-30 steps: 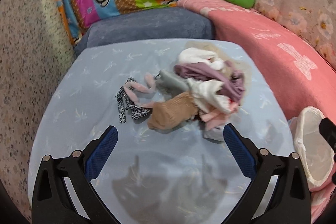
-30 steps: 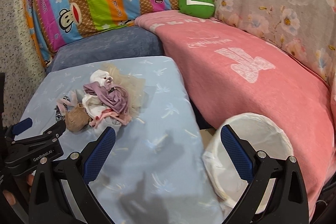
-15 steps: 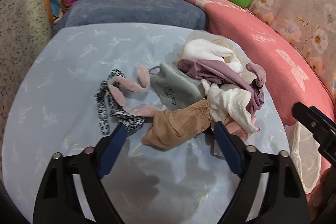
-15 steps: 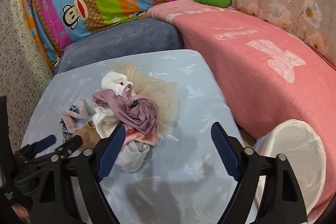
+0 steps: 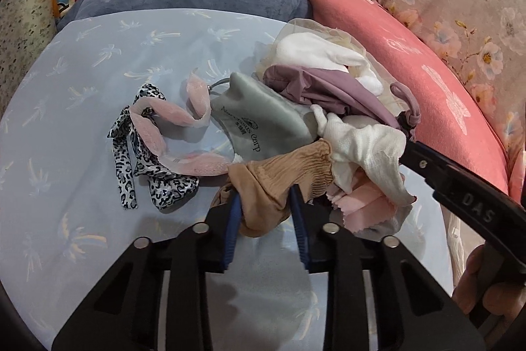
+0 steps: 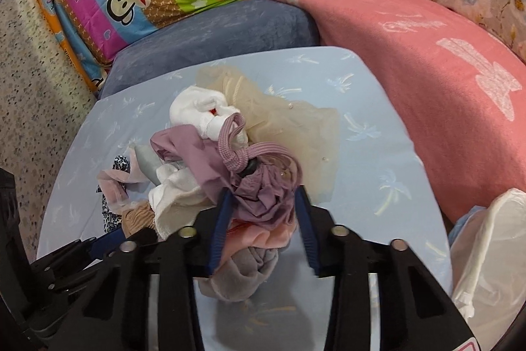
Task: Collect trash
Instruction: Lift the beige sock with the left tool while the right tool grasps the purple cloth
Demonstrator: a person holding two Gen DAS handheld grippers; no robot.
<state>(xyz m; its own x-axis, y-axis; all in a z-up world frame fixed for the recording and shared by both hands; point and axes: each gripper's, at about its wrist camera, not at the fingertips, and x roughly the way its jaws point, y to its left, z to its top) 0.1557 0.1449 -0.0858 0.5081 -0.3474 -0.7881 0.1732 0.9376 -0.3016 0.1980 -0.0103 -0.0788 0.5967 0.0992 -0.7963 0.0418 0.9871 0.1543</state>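
Both grippers have dropped from hovering wide open short of the heap to biting into it, so we now hold two pieces of trash at once. Nearest to us, our left gripper (image 5: 265, 216) has its blue-padded jaws narrowed onto the crumpled tan ribbed stocking (image 5: 279, 183) at the front edge of the heap, the fabric bunched between the pads. Our right gripper (image 6: 263, 219) has its jaws drawn in around the wrinkled mauve cloth with the braided cord (image 6: 259, 189), with a pink scrap (image 6: 259, 236) and a grey velvety scrap (image 6: 236, 278) hanging below them.

Just beyond, the white gauzy rag (image 5: 365, 143), the grey satin drawstring pouch (image 5: 263, 117), the pale pink mesh strip (image 5: 167, 117) and the leopard-print ribbon (image 5: 131, 160) lie loose on the pale blue palm-print desk (image 5: 82, 87). Farther back sit the white sock (image 6: 200, 111) and the beige tulle (image 6: 279, 114).

We judge the grasping step as good as done; lifting comes next, and tangled neighbours may be dragged along. The white-lined trash bin (image 6: 486, 252) waits at the desk's right edge, beside the pink blanket (image 6: 427, 61).
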